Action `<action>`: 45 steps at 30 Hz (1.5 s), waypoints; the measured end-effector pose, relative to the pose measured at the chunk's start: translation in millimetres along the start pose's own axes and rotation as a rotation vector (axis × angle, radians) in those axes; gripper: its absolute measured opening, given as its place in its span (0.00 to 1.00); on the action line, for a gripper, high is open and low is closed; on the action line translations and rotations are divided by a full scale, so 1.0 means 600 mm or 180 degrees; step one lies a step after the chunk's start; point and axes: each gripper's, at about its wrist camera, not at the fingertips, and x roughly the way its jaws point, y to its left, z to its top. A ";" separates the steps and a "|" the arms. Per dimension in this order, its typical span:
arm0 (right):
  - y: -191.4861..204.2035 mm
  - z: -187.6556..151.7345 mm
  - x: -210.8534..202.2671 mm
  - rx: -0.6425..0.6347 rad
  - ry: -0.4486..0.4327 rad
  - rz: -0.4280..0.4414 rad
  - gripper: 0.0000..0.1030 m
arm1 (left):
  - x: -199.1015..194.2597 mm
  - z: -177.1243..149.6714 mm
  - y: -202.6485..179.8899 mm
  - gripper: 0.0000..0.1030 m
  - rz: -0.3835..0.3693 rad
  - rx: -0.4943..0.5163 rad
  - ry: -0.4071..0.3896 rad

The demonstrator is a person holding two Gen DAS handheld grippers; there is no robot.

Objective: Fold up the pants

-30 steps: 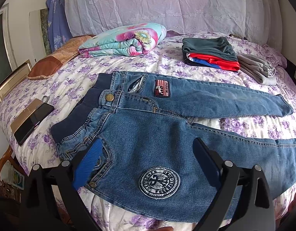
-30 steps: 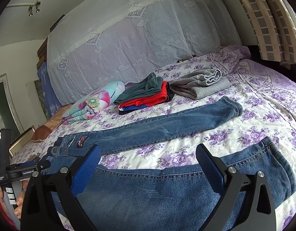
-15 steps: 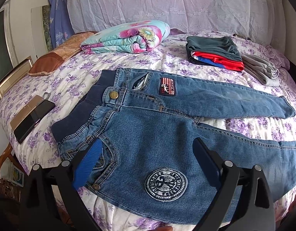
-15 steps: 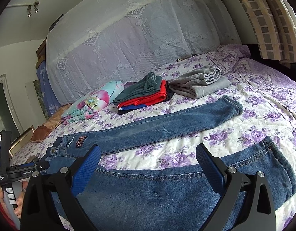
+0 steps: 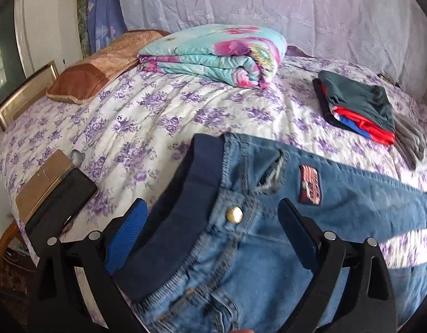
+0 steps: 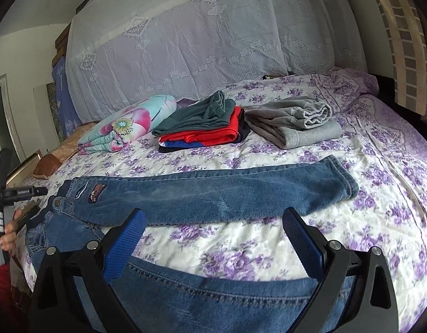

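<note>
Blue denim jeans (image 5: 255, 263) (image 6: 202, 194) lie flat on a purple-flowered bed, legs spread apart, waist at the left. A dark navy waistband (image 5: 180, 208) and a brass button (image 5: 234, 214) show in the left wrist view. My left gripper (image 5: 212, 236) hovers open over the waistband, its blue-padded fingers on either side of the button area. My right gripper (image 6: 213, 238) is open above the gap between the two legs. The near leg (image 6: 213, 302) passes under it, and the far leg's cuff (image 6: 344, 177) lies at the right.
A folded floral quilt (image 5: 221, 52) and a brown pillow (image 5: 83, 80) lie at the back left. Stacked folded clothes (image 6: 202, 125) and a grey sweatshirt (image 6: 294, 125) rest behind the jeans. A phone (image 5: 60, 205) and a gold case sit at the bed's left edge. A hand (image 6: 8, 236) holds the other gripper's handle.
My left gripper has moved forward and left, from over the near leg's round patch up to the waistband. My right gripper has shifted forward a little over the near leg's upper edge.
</note>
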 end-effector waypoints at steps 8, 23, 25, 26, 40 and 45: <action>-0.006 0.038 0.056 -0.0219 0.0184 0.0036 0.97 | 0.157 0.095 0.079 0.89 -0.0255 -0.0357 0.0702; 0.003 0.124 0.243 -0.0878 0.0796 0.0724 0.97 | 0.210 0.091 0.026 0.48 -0.0701 0.0104 0.0602; 0.018 0.130 0.277 -0.1122 0.0909 0.0816 0.96 | 0.207 0.095 0.029 0.47 -0.0754 0.0105 0.0602; 0.024 0.132 0.292 -0.1216 0.0950 0.0887 0.96 | 0.207 0.096 0.030 0.46 -0.0771 0.0100 0.0614; 0.056 0.096 0.427 -0.1508 0.1590 0.1330 0.61 | 0.230 0.102 0.034 0.53 -0.0737 -0.0012 0.0801; 0.058 0.097 0.391 -0.1458 0.1608 0.1177 0.07 | 0.212 0.098 0.023 0.50 -0.0635 0.0131 0.0662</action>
